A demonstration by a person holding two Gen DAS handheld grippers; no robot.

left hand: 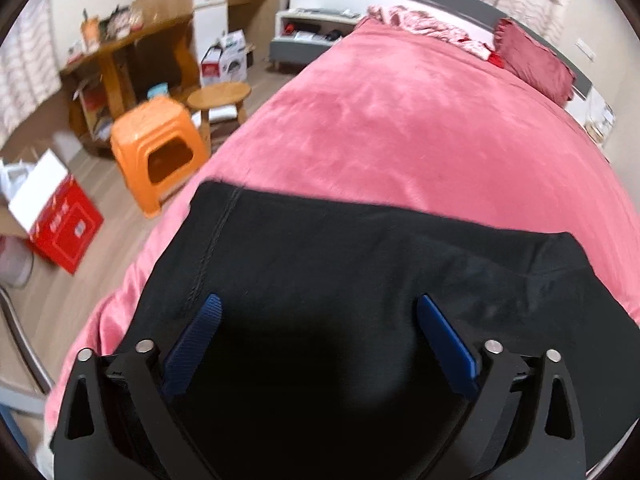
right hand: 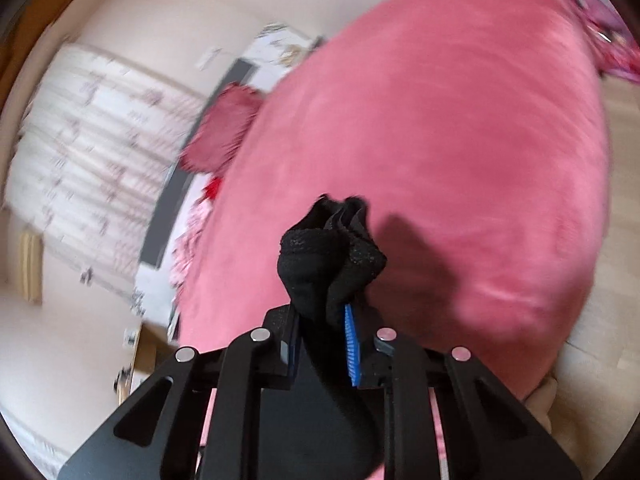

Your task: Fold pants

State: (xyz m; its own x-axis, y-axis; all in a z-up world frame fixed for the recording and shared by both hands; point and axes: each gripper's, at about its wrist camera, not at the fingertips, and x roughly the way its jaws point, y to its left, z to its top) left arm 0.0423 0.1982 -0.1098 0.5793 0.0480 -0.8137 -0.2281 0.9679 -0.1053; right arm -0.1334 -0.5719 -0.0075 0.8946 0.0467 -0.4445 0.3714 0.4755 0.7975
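On the bed's near edge, left side: the black knit pants (left hand: 360, 248) lie spread flat on the pink plush bedspread (left hand: 400, 120), with a stitched seam running away from the camera toward the far hem.
Left gripper (left hand: 318, 308): its blue-padded fingers (left hand: 192, 344) stand wide apart, holding nothing, just over the flat dark cloth; whether the tips touch the fabric cannot be told.
Long axis, left view: the cloth stretches across the view from left to right, its far straight edge meeting the bare pink spread beyond.
Floor further left: an orange plastic stool (left hand: 158, 152) and a round wooden stool (left hand: 219, 96) stand beside the bed, well apart from the pants.
Right gripper (right hand: 322, 316): its fingers are pinched narrow on a bunched end of the same black pants (right hand: 328, 256), which sticks up past the tips as a crumpled knob.
Under the right grip: the bunch hangs clear above the bedspread (right hand: 440, 140), throwing a shadow on it just to the right.
Relation that matters: judging from both views, the right gripper holds the lifted end and the left sits nearer the flat body of the garment.
Next move, as a judgement: the held end probably needs carrying over toward the flat part, along the garment's long axis.
Risk: the bunch is crumpled, so it may land twisted rather than edge to edge.
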